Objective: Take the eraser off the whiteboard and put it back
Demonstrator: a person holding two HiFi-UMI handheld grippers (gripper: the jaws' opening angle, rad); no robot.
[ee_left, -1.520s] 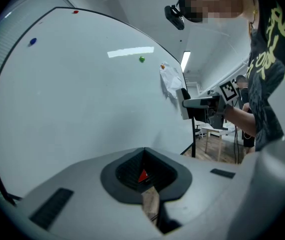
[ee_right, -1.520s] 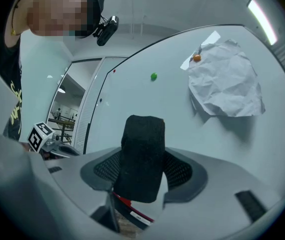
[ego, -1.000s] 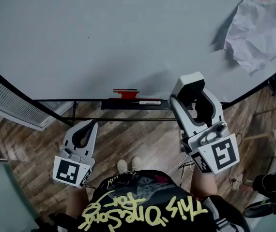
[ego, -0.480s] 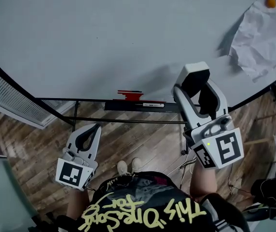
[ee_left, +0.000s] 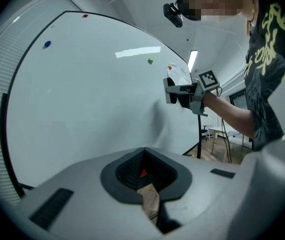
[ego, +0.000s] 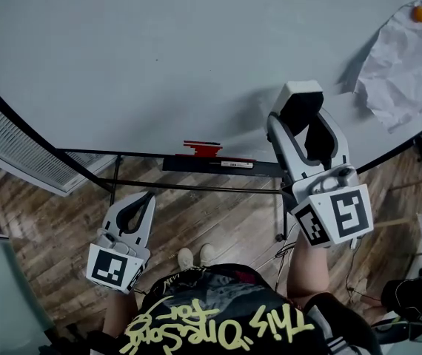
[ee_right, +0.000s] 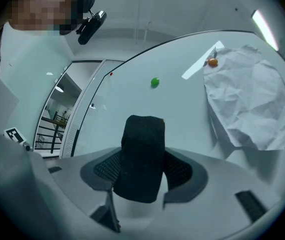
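Jaws: right gripper (ee_right: 142, 176) clamped on the eraser (ee_right: 142, 139); left gripper (ee_left: 145, 171) closed, empty.
It is to be laid flat against the whiteboard (ego: 159, 65) before release.

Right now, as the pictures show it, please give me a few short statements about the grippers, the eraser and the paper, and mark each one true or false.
1. The right gripper is closed on the eraser. True.
2. The left gripper holds a marker. False: its jaws are together with nothing in them.
3. A crumpled paper hangs on the whiteboard under an orange magnet. True.
4. The eraser lies in the tray. False: it is between the right gripper's jaws, higher than the tray.
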